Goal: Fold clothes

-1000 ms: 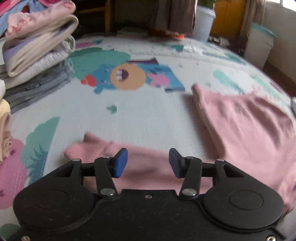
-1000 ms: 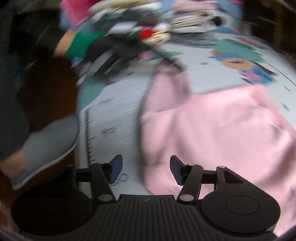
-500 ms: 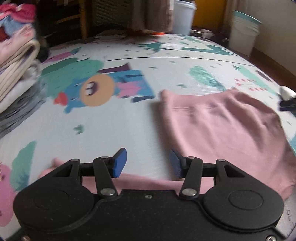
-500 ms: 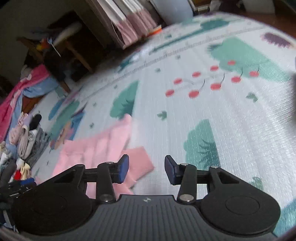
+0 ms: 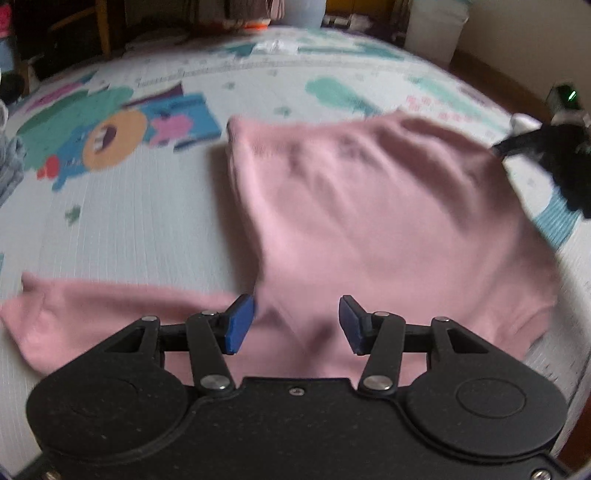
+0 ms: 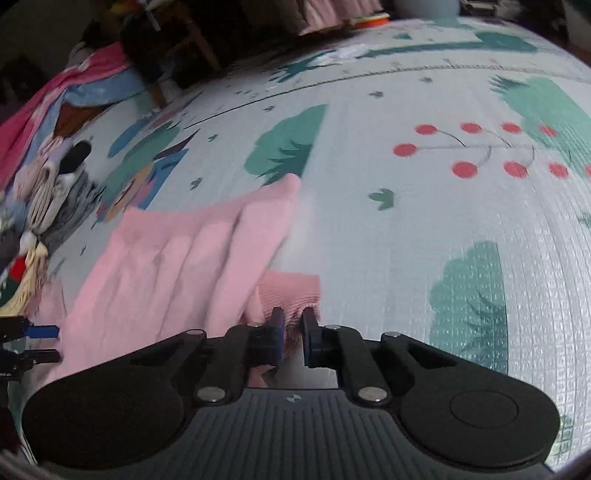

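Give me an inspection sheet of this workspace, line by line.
Surface: printed play mat, tree and cherry pictures.
Job's things: pink top spread flat, one sleeve out to the side.
Clutter: pile of folded clothes at the mat's edge.
Grippers: left tongs open above the top; right tongs shut on the ribbed cuff.
Cables: nothing seen.
Surroundings: white bucket, wooden chair legs.

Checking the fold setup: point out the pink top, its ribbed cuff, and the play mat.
pink top (image 5: 369, 221): left wrist view, middle of its body.
ribbed cuff (image 6: 291, 290): right wrist view, ribbed end of sleeve.
play mat (image 6: 406, 240): right wrist view, bare patch.
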A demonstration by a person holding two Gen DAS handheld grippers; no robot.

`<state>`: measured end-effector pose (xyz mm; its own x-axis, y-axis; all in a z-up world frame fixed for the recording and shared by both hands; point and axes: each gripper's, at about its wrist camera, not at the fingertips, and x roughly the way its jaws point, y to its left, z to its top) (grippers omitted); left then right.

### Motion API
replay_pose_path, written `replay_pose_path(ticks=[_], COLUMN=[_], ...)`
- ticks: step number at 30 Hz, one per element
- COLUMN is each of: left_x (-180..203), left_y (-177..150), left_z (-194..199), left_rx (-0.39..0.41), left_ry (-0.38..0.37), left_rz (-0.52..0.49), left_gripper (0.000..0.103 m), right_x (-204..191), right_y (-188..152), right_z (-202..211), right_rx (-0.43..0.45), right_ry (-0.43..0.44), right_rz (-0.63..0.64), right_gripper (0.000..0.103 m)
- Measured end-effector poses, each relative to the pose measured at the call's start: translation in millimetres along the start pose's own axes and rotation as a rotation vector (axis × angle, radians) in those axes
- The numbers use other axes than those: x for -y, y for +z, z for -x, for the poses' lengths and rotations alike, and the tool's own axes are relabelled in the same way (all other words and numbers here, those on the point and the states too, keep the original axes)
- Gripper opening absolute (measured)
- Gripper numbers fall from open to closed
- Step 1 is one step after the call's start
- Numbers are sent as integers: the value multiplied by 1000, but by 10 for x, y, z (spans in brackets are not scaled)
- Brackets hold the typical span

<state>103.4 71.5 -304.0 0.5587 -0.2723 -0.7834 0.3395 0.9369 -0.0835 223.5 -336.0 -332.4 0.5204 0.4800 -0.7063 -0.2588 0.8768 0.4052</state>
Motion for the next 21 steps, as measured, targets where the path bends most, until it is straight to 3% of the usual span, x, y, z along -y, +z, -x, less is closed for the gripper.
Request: replay_pose_path(ticks=[6, 10, 21], left_x=[-4, -4, 14], left_y=[-81, -96, -104], left_z=[13, 11, 3], left_rx=[9, 15, 20], left_ry=[-1, -2, 0], left_rz=[-11, -17, -26], left_gripper=[51, 52, 56], right_x=[108, 366, 844], right_y=[-73, -114, -164], right_z=[535, 937, 1353], right_rx=[66, 91, 157], right_ry=[-28, -114, -341], right_rz=[-44, -92, -118], right_gripper=[7, 7, 7])
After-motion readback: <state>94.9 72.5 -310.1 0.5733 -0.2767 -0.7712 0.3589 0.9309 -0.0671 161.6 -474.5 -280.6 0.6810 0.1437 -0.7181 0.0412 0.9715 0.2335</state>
